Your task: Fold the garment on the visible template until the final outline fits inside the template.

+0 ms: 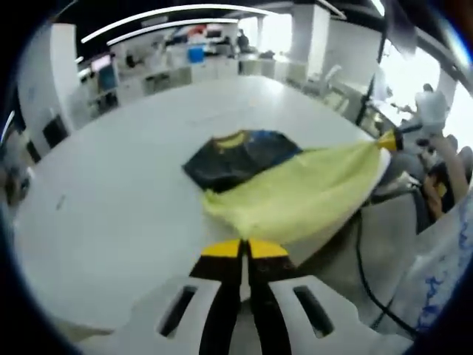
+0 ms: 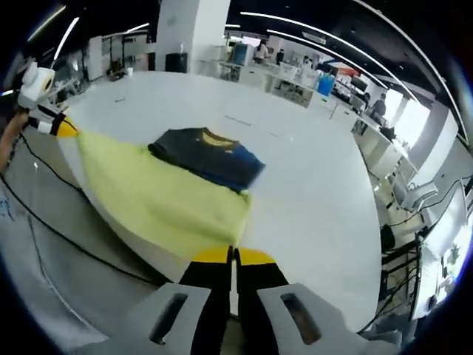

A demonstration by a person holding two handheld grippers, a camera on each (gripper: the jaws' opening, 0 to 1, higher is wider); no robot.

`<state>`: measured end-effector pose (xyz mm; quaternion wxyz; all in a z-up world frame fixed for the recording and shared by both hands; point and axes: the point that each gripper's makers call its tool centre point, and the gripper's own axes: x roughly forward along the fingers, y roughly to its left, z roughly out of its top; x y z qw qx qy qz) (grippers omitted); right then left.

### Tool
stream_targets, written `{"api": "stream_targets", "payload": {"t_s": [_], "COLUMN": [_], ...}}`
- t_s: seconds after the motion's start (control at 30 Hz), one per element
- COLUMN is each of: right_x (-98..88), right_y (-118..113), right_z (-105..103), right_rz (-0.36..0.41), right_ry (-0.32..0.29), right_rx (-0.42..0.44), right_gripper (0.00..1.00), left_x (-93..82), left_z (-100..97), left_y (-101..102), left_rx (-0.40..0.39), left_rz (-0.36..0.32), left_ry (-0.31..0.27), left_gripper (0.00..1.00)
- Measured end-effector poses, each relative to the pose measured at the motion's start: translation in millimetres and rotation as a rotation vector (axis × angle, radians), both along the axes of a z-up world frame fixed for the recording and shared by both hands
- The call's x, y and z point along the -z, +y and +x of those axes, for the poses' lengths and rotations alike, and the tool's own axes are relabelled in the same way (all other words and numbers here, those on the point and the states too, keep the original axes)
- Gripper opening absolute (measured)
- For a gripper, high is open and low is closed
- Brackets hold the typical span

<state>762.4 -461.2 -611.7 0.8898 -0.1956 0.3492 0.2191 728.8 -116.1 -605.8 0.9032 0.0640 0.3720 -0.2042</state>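
Long white ceiling strip lights (image 1: 159,16) are casting even, bright light over the large white round table (image 1: 111,214), which is showing almost no shadows. Daylight is blowing out the tall far windows (image 1: 275,31) into glare. Both views are looking soft and slightly blurred, and fisheye distortion is bending straight lines strongly towards the edges.

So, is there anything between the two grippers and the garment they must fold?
Nothing visible does. Both grippers are shut on the yellow end of the garment, the left gripper at one corner and the right gripper at the other, stretching it off the white table.
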Motion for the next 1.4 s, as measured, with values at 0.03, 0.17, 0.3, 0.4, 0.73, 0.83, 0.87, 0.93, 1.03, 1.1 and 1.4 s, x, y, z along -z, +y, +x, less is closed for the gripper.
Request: {"api": "stream_targets", "payload": {"t_s": [0.03,0.17,0.3,0.4,0.73,0.83,0.87,0.93,1.03,1.1,1.4], "right_x": [-0.7,0.4,6.6,13.4,22.4,24.2,24.3,24.9,26.5,27.1,16.2], "right_y": [-0.2,-0.3,-3.2,-4.4,-6.9,-8.4,-8.4,-8.6,-10.2,-9.3,-6.7], "right_z": [-3.0,-12.4,-20.1,-26.4,-46.6,-49.0,-50.8,-54.3,-57.4,-62.3,-79.4], "right_rz": [0.001,0.002,0.007,0.007,0.005,0.005,0.005,0.005,0.005,0.003,0.006], "right_ry": [0.001,-0.001,0.011,0.027,0.068,0.079,0.082,0.089,0.101,0.108,0.121], "right_rx": [-0.001,-0.002,0.008,0.012,0.018,0.018,0.019,0.019,0.019,0.017,0.017], "right_gripper": [0.01,0.01,0.01,0.01,0.01,0.01,0.01,0.01,0.01,0.01,0.01], "left_x": [-1.0,1.5,10.5,21.0,30.2,31.8,32.4,32.6,31.3,30.7,22.3], "left_z": [-2.3,-11.8,-23.6,-33.6,-53.0,-57.7,-59.2,-62.6,-67.1,-69.5,-83.0], "left_y": [0.7,3.4,0.7,-1.0,0.7,-0.4,-0.6,-0.7,-1.2,-1.5,2.6], "left_rx": [-0.003,-0.011,-0.013,-0.016,-0.042,-0.047,-0.049,-0.052,-0.058,-0.062,-0.093], "left_rz": [0.0,0.011,0.002,-0.005,-0.014,-0.018,-0.018,-0.018,-0.018,-0.017,-0.002], "left_ry": [-0.004,-0.002,0.022,0.053,0.092,0.1,0.105,0.11,0.112,0.115,0.122], "left_gripper": [0.0,0.0,0.0,0.0,0.0,0.0,0.0,0.0,0.0,0.0,0.0]}}
